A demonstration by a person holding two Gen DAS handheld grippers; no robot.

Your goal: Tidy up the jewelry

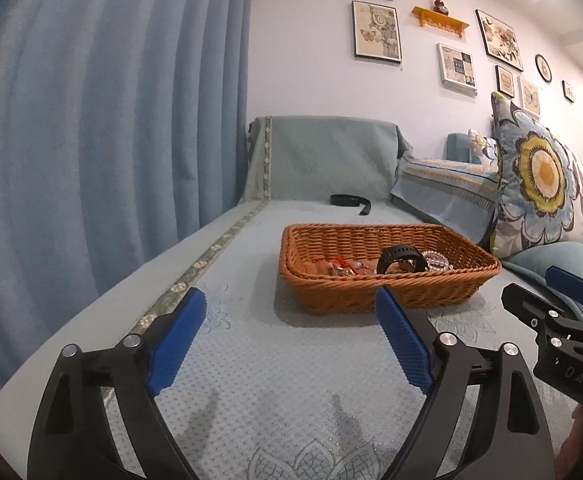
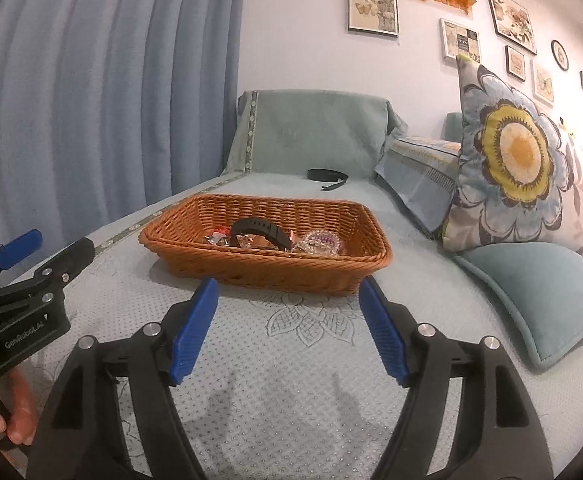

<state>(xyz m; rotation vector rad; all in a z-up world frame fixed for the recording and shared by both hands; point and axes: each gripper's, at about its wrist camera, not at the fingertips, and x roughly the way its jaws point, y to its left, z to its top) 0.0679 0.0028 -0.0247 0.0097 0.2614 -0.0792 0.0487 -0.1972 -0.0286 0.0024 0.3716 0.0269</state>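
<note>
From the left wrist view, the left tool (image 1: 291,312) hovers low over the sofa seat (image 1: 251,380), its two blue pads (image 1: 177,344) spread wide with nothing between them. Straight ahead of it and a little toward its right finger sits the wicker basket (image 1: 371,292) — the right pad's tip overlaps the basket's near wall in this view, though whether they touch I cannot tell. Inside the basket lie a black watch (image 1: 401,258) standing on its band, a clear bead bracelet (image 1: 437,262) just to its right, and small reddish pieces (image 1: 343,268) to its left. Further ahead, past the basket, a black strap (image 1: 349,201) lies on the seat near the backrest. To the right, the right tool (image 1: 547,292) comes in level with it, side by side.

From the right wrist view, the right tool (image 2: 289,304) is held just as low, its pads (image 2: 195,328) also parted and empty. The basket (image 2: 275,268) lies directly ahead, just beyond the fingertips; the watch (image 2: 261,232) and bead bracelet (image 2: 321,242) rest in its middle. Off to the left the left tool (image 2: 53,254) juts forward — a hand (image 2: 15,416) grips its handle from below. A teal cushion (image 2: 539,292) and a floral pillow (image 2: 519,160) lie to the right.
</note>
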